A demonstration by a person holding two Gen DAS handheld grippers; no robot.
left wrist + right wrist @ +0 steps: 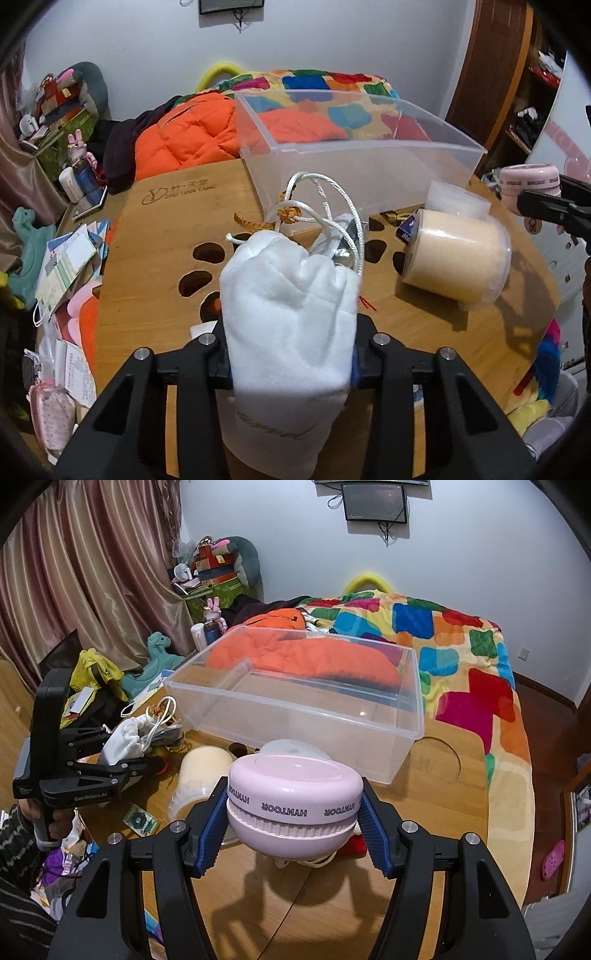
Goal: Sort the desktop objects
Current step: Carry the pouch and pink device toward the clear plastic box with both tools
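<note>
Left gripper (pixel 291 373): jaws clamped on white drawstring pouch (pixel 291 314), over the wooden table (pixel 159 236).
Right gripper (pixel 293 834): jaws clamped on pink HYNTOOR device (pixel 293 797).
Clear plastic bin (pixel 295 698): table's far edge.

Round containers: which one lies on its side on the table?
The cream-coloured tub lies tipped over on the table; the pink HYNTOOR container is held aloft in the right gripper.

Even, moderately bright indoor light falls from above in both views. Below the jaws of the right gripper (pixel 291 825), soft dark shadows spread across the glossy wooden desk (pixel 424 849). The clear plastic storage bin (pixel 402 720) beyond the jaws carries small glints. Fisheye distortion bends the edges, and the corners go black. Focus is fairly sharp throughout.
</note>
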